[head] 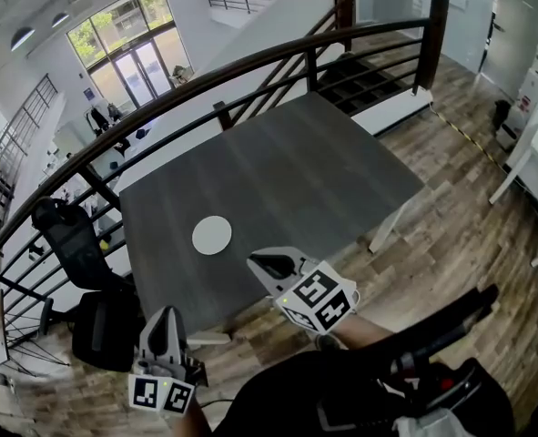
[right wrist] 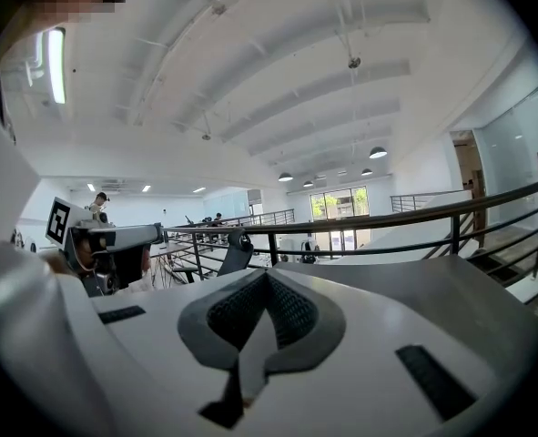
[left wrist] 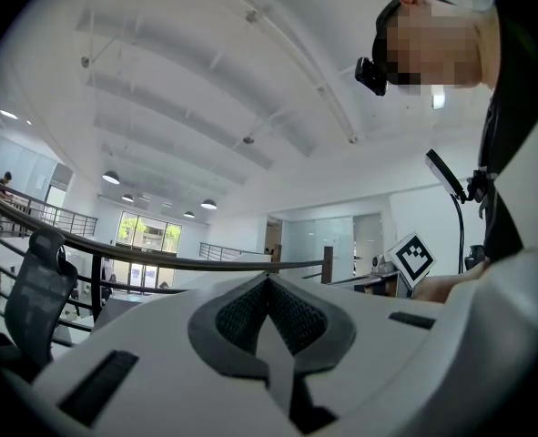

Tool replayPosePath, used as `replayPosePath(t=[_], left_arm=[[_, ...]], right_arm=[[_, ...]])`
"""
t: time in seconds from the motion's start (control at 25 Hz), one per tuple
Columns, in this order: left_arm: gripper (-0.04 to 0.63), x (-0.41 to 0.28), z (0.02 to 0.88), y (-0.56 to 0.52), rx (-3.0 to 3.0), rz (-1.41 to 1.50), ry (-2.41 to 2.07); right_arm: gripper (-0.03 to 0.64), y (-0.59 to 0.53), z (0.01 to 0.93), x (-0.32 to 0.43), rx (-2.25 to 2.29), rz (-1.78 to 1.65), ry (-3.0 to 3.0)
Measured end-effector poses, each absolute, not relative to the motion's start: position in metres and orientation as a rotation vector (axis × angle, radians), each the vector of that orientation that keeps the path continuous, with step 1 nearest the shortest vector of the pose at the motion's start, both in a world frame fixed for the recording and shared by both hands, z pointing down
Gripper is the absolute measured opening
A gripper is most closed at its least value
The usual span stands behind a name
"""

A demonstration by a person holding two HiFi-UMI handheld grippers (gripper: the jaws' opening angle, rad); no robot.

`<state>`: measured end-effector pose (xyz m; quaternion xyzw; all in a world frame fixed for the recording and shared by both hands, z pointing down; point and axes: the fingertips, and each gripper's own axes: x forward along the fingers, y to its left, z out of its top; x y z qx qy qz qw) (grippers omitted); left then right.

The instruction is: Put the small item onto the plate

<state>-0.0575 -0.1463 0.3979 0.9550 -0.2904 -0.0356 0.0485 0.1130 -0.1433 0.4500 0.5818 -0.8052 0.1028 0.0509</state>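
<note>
head view shows the white plate [head: 212,235] lying flat and bare on the grey table [head: 323,162], close to its near edge. no small item appears on the table or in either gripper view, so its weight, stiffness and best gripping spot can't be judged; something small probably wants a light pinch across its middle. the left gripper [head: 163,319] and right gripper [head: 270,265] hang by the table's near edge, each with jaws pressed together on nothing.
</note>
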Motion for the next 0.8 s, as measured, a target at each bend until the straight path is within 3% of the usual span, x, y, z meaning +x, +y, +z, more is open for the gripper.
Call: replayPosePath(t=[0.8], left_arm=[[0.003, -0.036, 0.399, -0.129, 2.873, -0.142, -0.817]], right_arm=[[0.002, -0.136, 0.438, 0.125, 1.737, 0.244, -2.45]])
